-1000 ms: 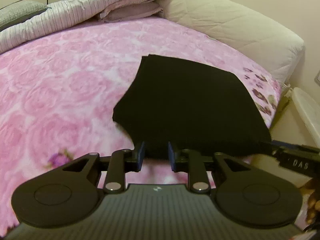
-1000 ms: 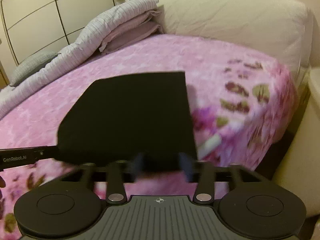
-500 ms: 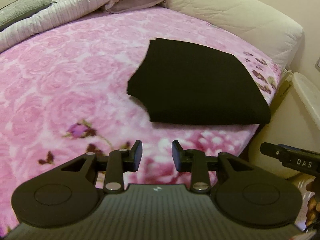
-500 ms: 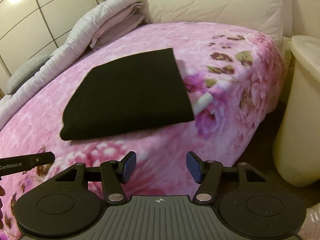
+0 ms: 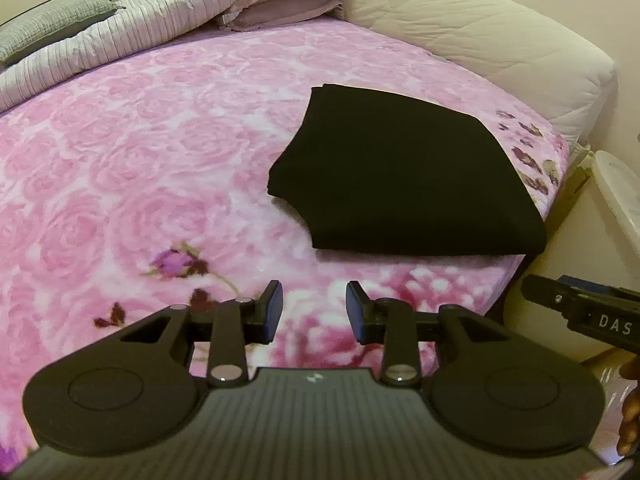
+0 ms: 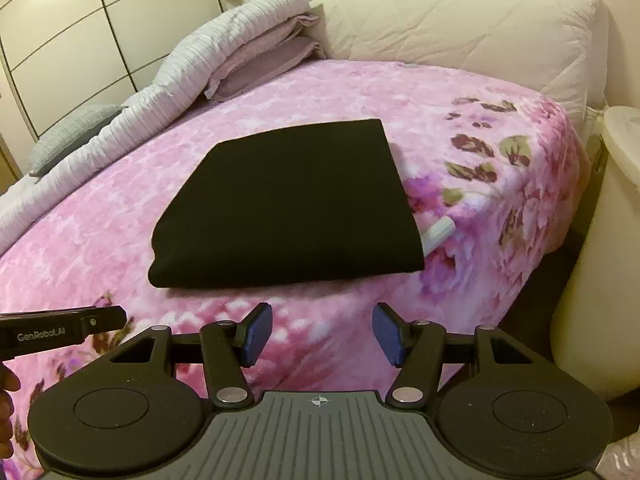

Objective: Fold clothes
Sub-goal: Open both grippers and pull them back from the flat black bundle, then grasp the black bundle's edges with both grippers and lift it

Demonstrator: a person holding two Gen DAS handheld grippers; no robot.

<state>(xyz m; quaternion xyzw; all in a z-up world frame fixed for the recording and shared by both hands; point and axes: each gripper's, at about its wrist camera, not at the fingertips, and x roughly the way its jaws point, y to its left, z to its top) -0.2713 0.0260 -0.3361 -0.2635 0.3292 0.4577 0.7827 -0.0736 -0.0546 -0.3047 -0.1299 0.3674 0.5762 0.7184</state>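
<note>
A black garment [image 5: 404, 176] lies folded into a flat rectangle near the corner of the pink floral bed [image 5: 120, 152]; the right wrist view shows the same black garment [image 6: 288, 204] from its other side. My left gripper [image 5: 314, 308] is open, held back from the garment's near edge with nothing between its fingers. My right gripper [image 6: 322, 334] is also open and empty, a short way in front of the folded edge. Each gripper's tip shows at the side of the other's view.
Folded striped bedding [image 6: 224, 52] and a grey pillow [image 5: 52, 28] lie at the bed's far side, beside a cream padded headboard [image 6: 460, 36]. A cream bin [image 6: 600, 240] stands by the bed's corner. A small white object [image 6: 438, 232] pokes out beside the garment.
Both grippers let go of the garment's near edge, opened and drew back toward me. The folded garment now lies flat on the bed.
</note>
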